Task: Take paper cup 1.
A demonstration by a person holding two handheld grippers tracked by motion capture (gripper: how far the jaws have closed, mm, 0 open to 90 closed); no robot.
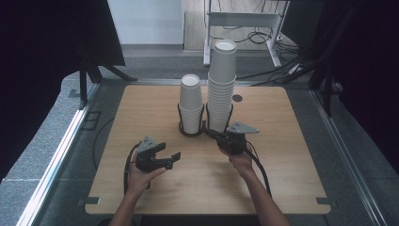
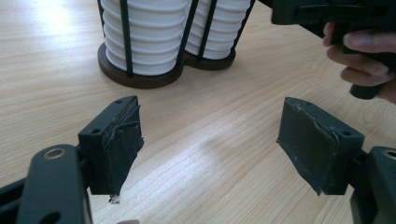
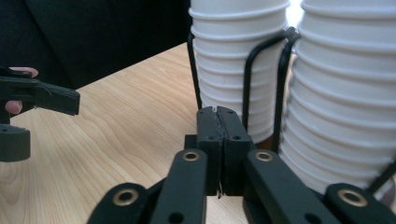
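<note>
Centrally on the wooden table [image 1: 155, 106]: two stacks of white paper cups [image 1: 222, 84] held in a black wire rack [image 1: 193, 129]. Right gripper [image 3: 217, 114]: jaws pressed together on nothing, tips just beside the rack's base. Left gripper [image 2: 210, 140]: jaws spread wide, nothing between them, apart from the rack.

Your stock, by material: table [image 1: 141, 108], pale wood grain, smooth satin sheen. Cup stacks [image 1: 221, 89], white paper, matt, ribbed rims. Holder [image 2: 140, 79], thin black metal wire on dark wooden base. Your left gripper [image 2: 210, 144], matt black plastic; its pads [image 2: 119, 144] rough, scuffed rubber.
</note>
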